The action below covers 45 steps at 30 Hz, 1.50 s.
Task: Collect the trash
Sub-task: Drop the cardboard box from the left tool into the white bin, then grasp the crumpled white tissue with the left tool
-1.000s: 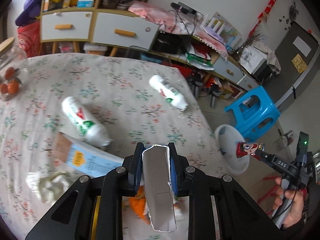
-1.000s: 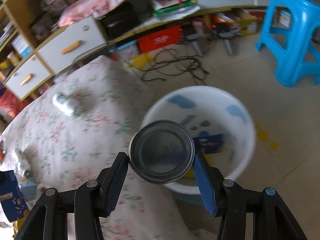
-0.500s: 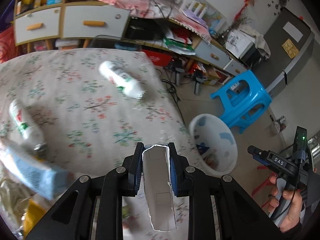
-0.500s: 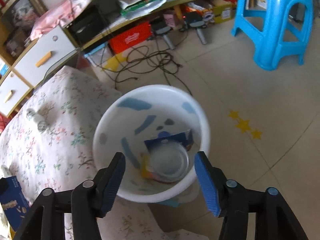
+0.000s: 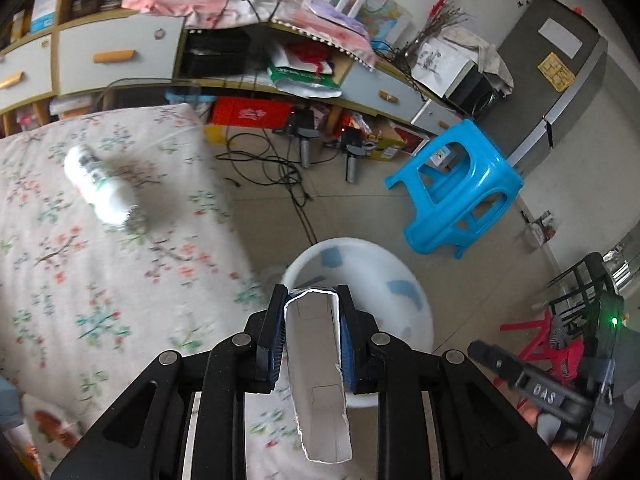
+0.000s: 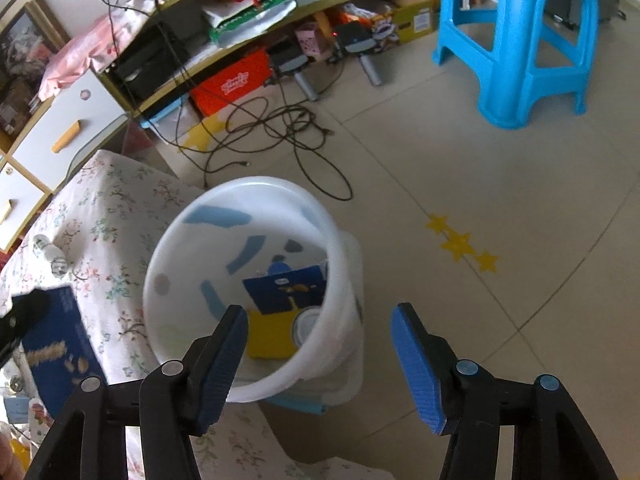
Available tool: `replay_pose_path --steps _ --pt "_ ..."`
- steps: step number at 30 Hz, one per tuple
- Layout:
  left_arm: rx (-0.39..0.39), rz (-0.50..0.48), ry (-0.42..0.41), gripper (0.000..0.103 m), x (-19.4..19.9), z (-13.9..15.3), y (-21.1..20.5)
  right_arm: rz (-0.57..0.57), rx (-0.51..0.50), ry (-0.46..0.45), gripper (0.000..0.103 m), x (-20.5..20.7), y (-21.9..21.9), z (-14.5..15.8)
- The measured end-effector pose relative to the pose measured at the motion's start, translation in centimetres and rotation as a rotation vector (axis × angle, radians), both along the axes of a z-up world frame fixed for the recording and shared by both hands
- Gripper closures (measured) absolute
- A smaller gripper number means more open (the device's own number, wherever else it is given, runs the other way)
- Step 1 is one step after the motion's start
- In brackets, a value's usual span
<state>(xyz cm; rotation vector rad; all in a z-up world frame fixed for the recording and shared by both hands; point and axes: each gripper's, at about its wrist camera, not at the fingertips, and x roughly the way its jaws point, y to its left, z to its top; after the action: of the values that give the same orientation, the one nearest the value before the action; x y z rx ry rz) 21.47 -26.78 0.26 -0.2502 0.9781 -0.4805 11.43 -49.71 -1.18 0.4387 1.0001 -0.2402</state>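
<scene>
Left gripper (image 5: 312, 338) clamped on a torn-open white-lined cardboard carton (image 5: 318, 380), long axis running along the fingers, open end forward. Target is the white plastic bucket with blue patches (image 5: 416, 312) on the floor, directly ahead and below, just off the edge of the floral-cloth table (image 5: 100, 280). Right gripper (image 6: 320, 354) hangs over the same bucket, fingers apart, nothing between them; it's nearer and likely needs to clear out first. Bucket already holds a blue box (image 6: 286, 288), yellow pack and a can. White bottle (image 5: 100, 188) lies on the table, far left. Blue plastic stool (image 5: 456, 196) far right, well clear.
</scene>
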Motion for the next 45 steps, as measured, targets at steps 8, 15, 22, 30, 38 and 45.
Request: replay_pose_path --steps 8,15,22,30,38,45 --pt "-0.028 -0.065 0.038 0.071 1.5 -1.1 -2.4 -0.005 -0.006 -0.004 0.038 -0.5 -0.8 0.0" --pt "0.067 -0.050 0.039 0.023 1.1 -0.9 -2.2 -0.013 0.002 -0.017 0.034 -0.7 -1.2 0.3" --pt "0.177 -0.035 0.026 0.017 -0.3 -0.7 -0.2 -0.013 0.005 -0.020 0.032 -0.7 -1.1 0.5" --pt "0.213 -0.009 0.011 0.011 -2.2 0.4 3.7 0.005 -0.004 -0.026 0.027 -0.8 0.4 1.1" --pt "0.271 0.029 -0.020 0.005 -4.6 1.6 9.4 0.050 -0.044 -0.013 0.020 -0.8 2.8 1.3" --pt "0.304 0.096 -0.017 0.004 -6.2 1.8 15.8 0.113 -0.079 0.008 0.016 -0.3 5.9 1.2"
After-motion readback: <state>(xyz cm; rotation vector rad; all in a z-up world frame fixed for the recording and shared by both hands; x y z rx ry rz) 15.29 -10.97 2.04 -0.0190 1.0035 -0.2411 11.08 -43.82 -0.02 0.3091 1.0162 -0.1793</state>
